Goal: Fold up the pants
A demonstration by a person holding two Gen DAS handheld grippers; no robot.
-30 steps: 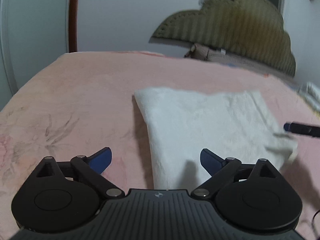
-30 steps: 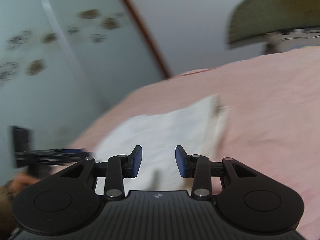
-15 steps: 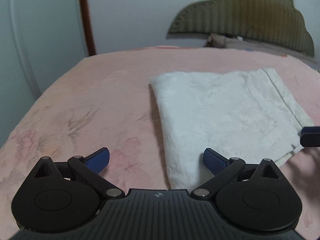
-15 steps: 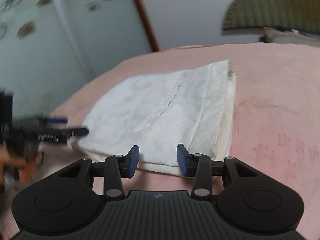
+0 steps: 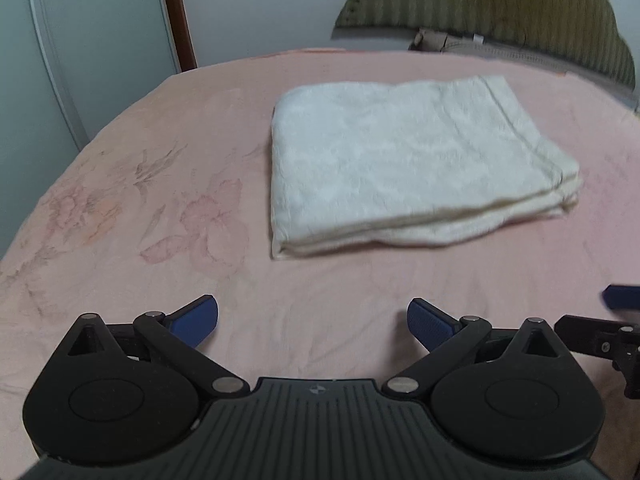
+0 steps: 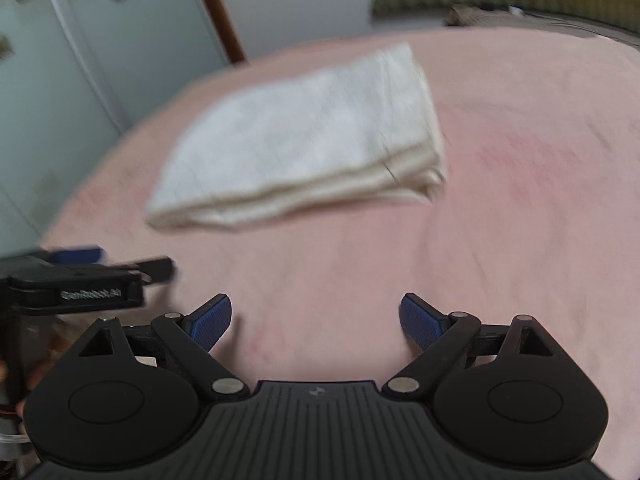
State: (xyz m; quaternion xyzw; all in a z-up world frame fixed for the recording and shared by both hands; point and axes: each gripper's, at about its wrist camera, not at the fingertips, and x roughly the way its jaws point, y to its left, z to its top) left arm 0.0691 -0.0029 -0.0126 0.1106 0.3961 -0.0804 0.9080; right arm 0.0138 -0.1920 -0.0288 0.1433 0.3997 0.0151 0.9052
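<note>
The white pants (image 5: 400,160) lie folded into a flat rectangular stack on the pink bedspread (image 5: 160,200). They also show in the right wrist view (image 6: 312,140), blurred. My left gripper (image 5: 312,320) is open and empty, held back from the near edge of the stack. My right gripper (image 6: 316,320) is open and empty, also clear of the pants. The left gripper shows from the side in the right wrist view (image 6: 80,276). A right fingertip (image 5: 624,298) shows at the right edge of the left wrist view.
A green padded headboard (image 5: 500,12) and a pillow (image 5: 460,42) stand at the far end of the bed. A pale wardrobe door (image 5: 80,40) and a brown door frame (image 5: 176,16) are to the left. The bedspread has a faint floral print.
Both grippers have pulled back from the pants, which now lie farther ahead. My right gripper's jaws have opened wider. The folded stack has stayed in place.
</note>
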